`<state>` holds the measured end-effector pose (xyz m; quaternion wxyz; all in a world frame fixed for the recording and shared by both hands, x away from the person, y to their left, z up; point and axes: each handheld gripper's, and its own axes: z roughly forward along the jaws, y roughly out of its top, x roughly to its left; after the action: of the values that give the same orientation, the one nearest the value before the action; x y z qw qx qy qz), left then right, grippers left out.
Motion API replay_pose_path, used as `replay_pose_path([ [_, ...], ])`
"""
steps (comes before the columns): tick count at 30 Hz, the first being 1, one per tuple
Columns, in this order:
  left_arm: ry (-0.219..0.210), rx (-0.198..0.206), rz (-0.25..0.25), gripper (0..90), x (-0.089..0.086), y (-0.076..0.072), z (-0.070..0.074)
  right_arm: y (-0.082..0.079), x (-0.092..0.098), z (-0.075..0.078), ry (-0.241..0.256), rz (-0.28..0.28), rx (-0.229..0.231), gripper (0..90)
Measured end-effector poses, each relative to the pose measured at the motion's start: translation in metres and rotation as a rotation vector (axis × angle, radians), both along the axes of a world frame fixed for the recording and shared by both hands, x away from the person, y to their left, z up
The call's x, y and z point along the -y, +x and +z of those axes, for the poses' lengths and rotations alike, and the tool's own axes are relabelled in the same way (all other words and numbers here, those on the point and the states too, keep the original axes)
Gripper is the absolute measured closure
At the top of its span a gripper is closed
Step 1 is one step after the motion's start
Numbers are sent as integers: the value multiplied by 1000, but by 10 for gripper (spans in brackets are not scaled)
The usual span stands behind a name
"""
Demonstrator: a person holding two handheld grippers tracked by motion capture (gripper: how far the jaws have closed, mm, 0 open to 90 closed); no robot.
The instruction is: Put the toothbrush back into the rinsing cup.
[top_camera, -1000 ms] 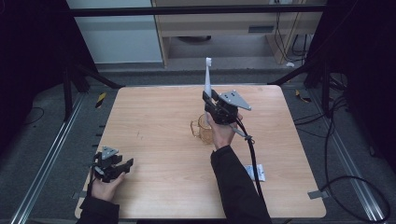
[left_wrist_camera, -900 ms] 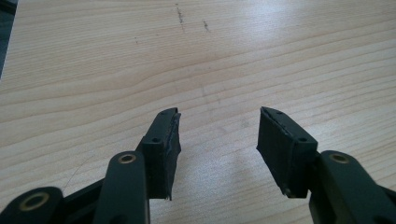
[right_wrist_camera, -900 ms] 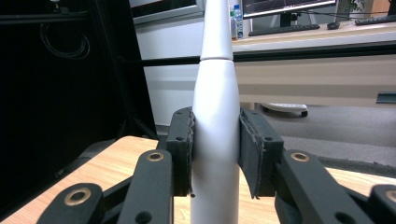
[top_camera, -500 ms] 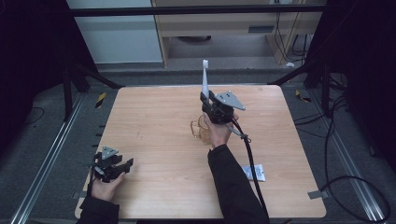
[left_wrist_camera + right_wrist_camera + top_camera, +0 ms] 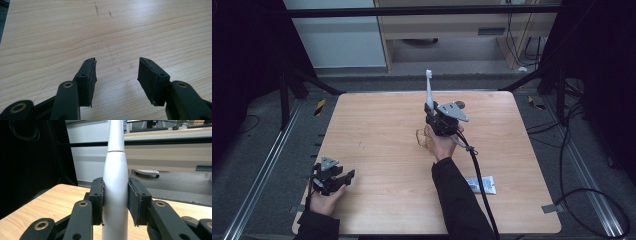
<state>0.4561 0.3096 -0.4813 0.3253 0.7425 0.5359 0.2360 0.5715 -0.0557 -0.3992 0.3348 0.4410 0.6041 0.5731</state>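
Note:
My right gripper (image 5: 431, 108) is over the middle of the wooden table (image 5: 377, 125), pointing up and away, shut on a white toothbrush (image 5: 429, 89). The brush stands nearly upright, its head at the top. In the right gripper view the pads (image 5: 98, 195) of the right gripper (image 5: 115, 188) press both sides of the toothbrush handle (image 5: 115, 172). A clear glass cup (image 5: 421, 138) stands on the table just left of the right hand. My left gripper (image 5: 346, 176) rests low at the near left corner, open; in the left gripper view, the left gripper (image 5: 117, 71) has bare wood between its jaws.
A small toothpaste tube (image 5: 482, 185) lies flat near the right forearm. A small dark round object (image 5: 459, 104) sits on the table behind the right gripper. The gripper's cable (image 5: 477, 170) trails toward the near edge. Dark frame posts stand around the table.
The right gripper and toothbrush have shifted slightly to the left, and the forearm has moved off the toothpaste tube. The left gripper has stayed put.

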Motion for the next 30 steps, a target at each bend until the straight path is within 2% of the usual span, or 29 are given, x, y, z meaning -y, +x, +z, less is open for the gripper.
replay_pose_path([
  [4, -1, 0, 0, 476, 0, 0, 0, -1, -3, -4, -6, 0, -1, 668],
  [17, 1, 1, -1, 475, 0, 0, 0, -4, -5, -19, -39, -13, -48, 667],
  [30, 1, 0, 0, 475, 1, 0, 0, -8, -2, -27, -65, 2, -96, 667],
])
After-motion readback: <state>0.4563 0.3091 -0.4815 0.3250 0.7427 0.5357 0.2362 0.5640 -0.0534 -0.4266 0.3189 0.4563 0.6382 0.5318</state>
